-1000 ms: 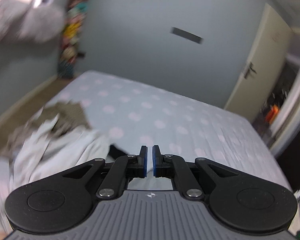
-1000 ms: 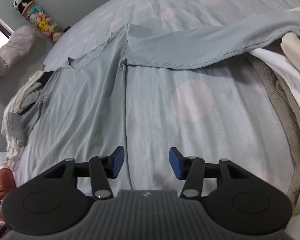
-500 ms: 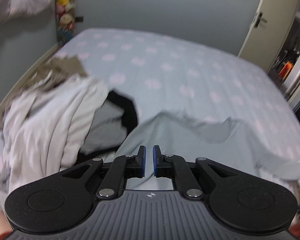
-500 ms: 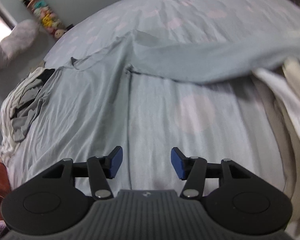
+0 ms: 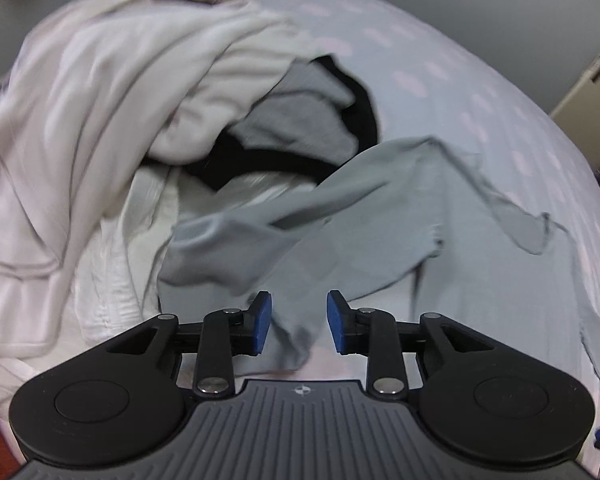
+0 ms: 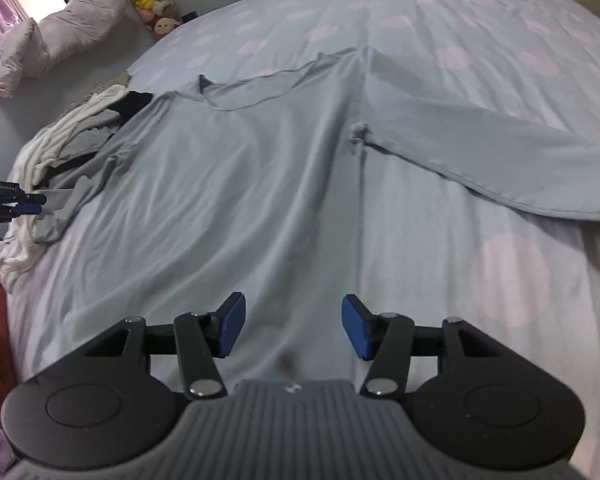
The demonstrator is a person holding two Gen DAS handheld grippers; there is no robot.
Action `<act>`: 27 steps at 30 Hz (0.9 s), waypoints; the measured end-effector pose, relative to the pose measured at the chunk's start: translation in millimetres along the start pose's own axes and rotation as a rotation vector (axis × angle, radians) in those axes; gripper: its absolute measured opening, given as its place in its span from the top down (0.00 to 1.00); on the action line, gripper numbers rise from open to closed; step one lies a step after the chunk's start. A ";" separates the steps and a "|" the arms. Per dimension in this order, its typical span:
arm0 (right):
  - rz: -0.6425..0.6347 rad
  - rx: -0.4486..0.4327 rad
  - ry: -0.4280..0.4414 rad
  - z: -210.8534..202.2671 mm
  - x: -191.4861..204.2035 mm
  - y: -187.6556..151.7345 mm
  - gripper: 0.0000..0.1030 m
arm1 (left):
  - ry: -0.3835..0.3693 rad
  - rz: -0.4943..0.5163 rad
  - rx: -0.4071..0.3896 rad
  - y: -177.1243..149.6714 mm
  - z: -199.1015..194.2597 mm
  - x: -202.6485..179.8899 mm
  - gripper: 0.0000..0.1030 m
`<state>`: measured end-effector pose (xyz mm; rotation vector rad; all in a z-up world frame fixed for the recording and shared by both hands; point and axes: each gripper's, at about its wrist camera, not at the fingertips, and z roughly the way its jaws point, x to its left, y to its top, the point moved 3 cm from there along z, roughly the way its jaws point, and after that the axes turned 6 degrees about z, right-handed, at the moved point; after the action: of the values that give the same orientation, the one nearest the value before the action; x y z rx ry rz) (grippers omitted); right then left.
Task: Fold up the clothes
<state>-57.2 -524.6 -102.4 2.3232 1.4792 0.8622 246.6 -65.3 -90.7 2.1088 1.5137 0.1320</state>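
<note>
The left claw (image 5: 299, 322) points steeply down at the bed (image 5: 480, 92). Its blue pads have just been opening and now stand a little apart. The end of a sleeve of the pale grey-blue long-sleeved shirt (image 5: 380, 208) lies in the gap between them, loose, with neither pad pressing on it. This sleeve is blurred in the left wrist view. Left of it a heap of white, grey and black clothes (image 5: 100, 120) is piled up, its far edge cut off by the frame.

The right claw (image 6: 293, 330) also tilts downward, with its pads about half open and nothing gripped between them. It hovers above the lower body of the shirt (image 6: 240, 184), which is spread flat across the spotted bed (image 6: 500, 32) with its neckline away from the camera. The shirt's other sleeve runs off the right edge. At the far left the left claw (image 6: 30, 205) shows only partly, beside the clothes heap (image 6: 80, 132).
</note>
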 end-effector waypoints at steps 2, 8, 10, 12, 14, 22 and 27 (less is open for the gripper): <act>0.006 -0.015 -0.032 -5.9 -8.0 -3.0 0.45 | 0.004 -0.026 0.007 -2.8 10.9 6.4 0.73; 0.025 -0.102 -0.105 -36.9 -37.6 -7.9 0.45 | 0.004 -0.060 -0.019 -4.1 23.0 11.2 0.94; 0.067 -0.121 -0.080 -42.8 -49.0 -10.6 0.41 | -0.023 -0.055 -0.067 2.5 11.7 5.8 0.96; 0.108 -0.111 -0.050 -39.7 -56.6 -12.2 0.41 | -0.041 -0.035 -0.128 13.8 -6.9 -3.6 0.96; 0.141 -0.094 -0.027 -35.4 -61.9 -12.6 0.41 | -0.054 0.002 -0.188 28.9 -29.3 -17.5 0.96; 0.199 -0.068 0.036 -29.9 -67.9 -14.4 0.41 | -0.071 0.155 -0.401 97.6 -109.8 -95.9 0.97; 0.236 -0.102 0.087 -36.3 -72.5 -16.4 0.41 | -0.101 0.278 -0.483 127.8 -135.9 -162.4 0.97</act>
<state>-113.5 -585.0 -106.8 2.4442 1.1764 1.0848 244.8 -191.5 122.0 1.8822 0.9988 0.4382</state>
